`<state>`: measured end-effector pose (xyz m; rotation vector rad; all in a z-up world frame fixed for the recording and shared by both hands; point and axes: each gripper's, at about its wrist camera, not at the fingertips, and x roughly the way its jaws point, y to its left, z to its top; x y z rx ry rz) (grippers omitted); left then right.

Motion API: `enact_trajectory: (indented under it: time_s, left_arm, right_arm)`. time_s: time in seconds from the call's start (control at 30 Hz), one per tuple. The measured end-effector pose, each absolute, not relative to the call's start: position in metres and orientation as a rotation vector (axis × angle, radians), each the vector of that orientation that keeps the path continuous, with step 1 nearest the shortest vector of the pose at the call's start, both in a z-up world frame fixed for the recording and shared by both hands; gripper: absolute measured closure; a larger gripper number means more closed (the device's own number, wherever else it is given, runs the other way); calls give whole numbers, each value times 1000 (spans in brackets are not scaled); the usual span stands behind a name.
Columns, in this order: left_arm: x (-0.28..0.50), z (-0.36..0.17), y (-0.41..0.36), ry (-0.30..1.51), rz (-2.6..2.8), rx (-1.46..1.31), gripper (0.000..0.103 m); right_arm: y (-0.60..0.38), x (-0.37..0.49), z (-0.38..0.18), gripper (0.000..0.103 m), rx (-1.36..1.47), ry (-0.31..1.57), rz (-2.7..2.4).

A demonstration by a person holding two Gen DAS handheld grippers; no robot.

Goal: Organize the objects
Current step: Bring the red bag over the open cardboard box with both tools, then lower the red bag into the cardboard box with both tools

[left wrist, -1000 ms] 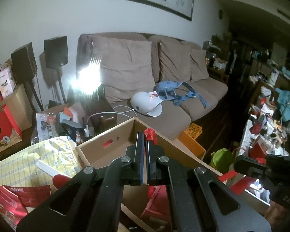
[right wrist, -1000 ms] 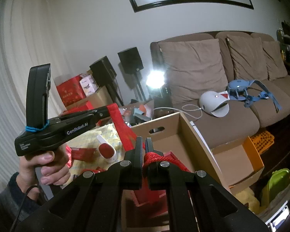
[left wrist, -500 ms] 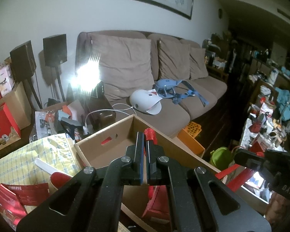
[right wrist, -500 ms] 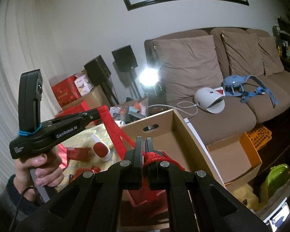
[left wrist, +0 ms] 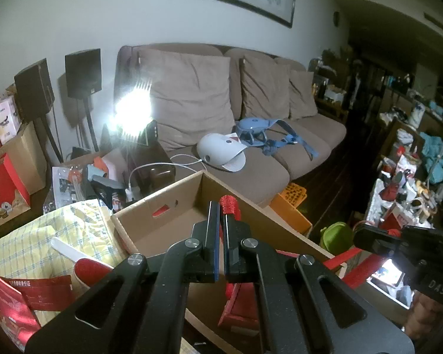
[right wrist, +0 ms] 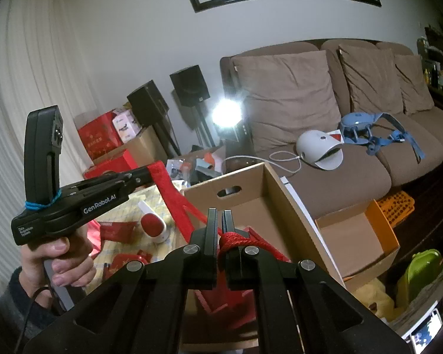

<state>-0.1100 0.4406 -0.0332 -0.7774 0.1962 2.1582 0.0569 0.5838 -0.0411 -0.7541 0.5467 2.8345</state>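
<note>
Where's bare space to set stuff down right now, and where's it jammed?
Free: the far half of the cardboard box floor, below its handle hole; the small orange-flapped box beside it, empty; the sofa seat in front of the white device. Crowded: the big box's near end holds the red bag; the yellow cloth carries a lint roller and red packets.

Cardboard box open on top; red bag fills front.
</note>
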Motion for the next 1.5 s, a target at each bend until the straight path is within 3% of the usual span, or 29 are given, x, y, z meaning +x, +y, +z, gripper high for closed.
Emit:
enact_trajectory:
  time_s: [1.5]
  left_arm:
    - [-109, -46, 444, 205, 2145, -805, 101]
  right_arm:
    - [566, 38, -56, 99, -929, 515, 2867]
